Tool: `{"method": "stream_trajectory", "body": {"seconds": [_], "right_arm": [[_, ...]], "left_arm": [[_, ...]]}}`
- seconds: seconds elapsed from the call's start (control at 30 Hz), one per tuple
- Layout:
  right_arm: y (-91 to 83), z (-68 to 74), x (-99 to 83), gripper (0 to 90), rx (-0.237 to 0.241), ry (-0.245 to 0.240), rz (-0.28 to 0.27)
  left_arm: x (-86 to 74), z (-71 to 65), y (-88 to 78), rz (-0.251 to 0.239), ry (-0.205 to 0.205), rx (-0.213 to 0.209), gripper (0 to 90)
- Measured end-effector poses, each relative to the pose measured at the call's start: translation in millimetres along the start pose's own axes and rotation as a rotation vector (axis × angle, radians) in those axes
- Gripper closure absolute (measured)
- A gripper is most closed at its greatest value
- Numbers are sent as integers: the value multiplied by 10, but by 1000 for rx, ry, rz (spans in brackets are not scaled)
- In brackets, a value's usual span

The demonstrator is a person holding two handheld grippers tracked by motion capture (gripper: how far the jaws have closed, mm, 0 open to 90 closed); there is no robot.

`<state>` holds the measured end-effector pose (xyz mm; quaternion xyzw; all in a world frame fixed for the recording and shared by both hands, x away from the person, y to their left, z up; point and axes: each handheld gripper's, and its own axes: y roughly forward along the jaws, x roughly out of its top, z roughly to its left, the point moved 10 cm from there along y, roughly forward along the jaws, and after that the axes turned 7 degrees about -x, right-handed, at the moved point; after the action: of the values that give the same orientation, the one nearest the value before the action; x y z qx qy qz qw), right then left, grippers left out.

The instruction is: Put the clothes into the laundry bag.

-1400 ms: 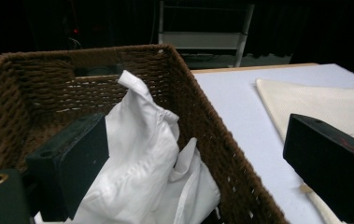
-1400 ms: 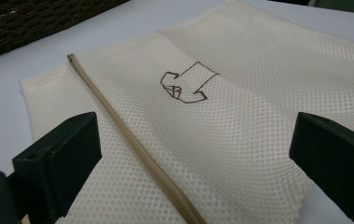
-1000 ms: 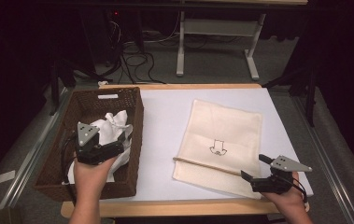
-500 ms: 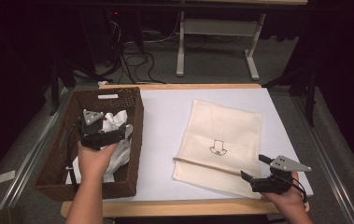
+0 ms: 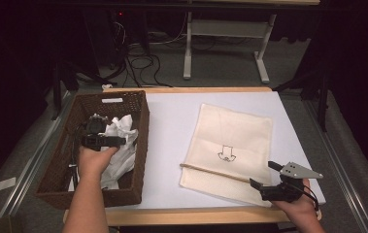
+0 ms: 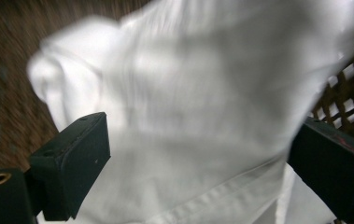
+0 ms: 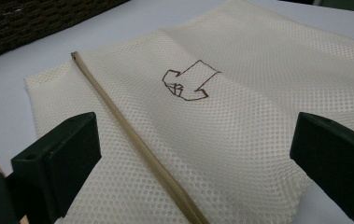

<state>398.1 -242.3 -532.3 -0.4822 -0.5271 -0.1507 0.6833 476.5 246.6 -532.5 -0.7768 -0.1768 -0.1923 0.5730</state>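
The left gripper [image 5: 96,132] hangs inside the basket [image 5: 138,141], over the white cloth [image 5: 121,145] that lies bunched against the basket's right wall. In the left gripper view its jaws stand wide apart with the cloth [image 6: 202,116] spreading between them; the view is blurred, so I cannot tell whether the pads touch the fabric. Brown weave shows to the left of the cloth and an open lattice wall close at the right, so there is little room on that side and more bare basket floor to the left.

To the right of the basket, across a strip of bare white table [image 5: 167,145], lies the mesh bag [image 5: 235,136], flat, with a small arrow mark [image 5: 226,154] near its middle. Its zipper [image 5: 210,171] runs along the near end, farthest from the basket's back rim. The right gripper [image 5: 264,182] hovers at the bag's near right corner, close to the table's front edge, jaws wide apart and holding nothing. In the right gripper view the bag [image 7: 240,130] fills the span between the jaws, the zipper [image 7: 137,140] running diagonally toward the left jaw, and the basket [image 7: 34,23] sits well beyond.
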Motion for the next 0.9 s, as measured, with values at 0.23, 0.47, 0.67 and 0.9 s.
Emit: {"method": "stream_trajectory", "body": {"seconds": [0.23,0.47,0.67,0.9], "right_arm": [[5,14,-9,26,4,0,9],[4,9,-9,26,0,-5,7],[12,18,-11,26,-1,-4,8],[17,12,-20,29,0,-4,12]], "left_arm": [[-208,70,206,156,-22,3,41],[-487,74,377,337,-14,19,4],[-538,72,399,375,42,66,8],[-527,80,348,368,87,90,146]]}}
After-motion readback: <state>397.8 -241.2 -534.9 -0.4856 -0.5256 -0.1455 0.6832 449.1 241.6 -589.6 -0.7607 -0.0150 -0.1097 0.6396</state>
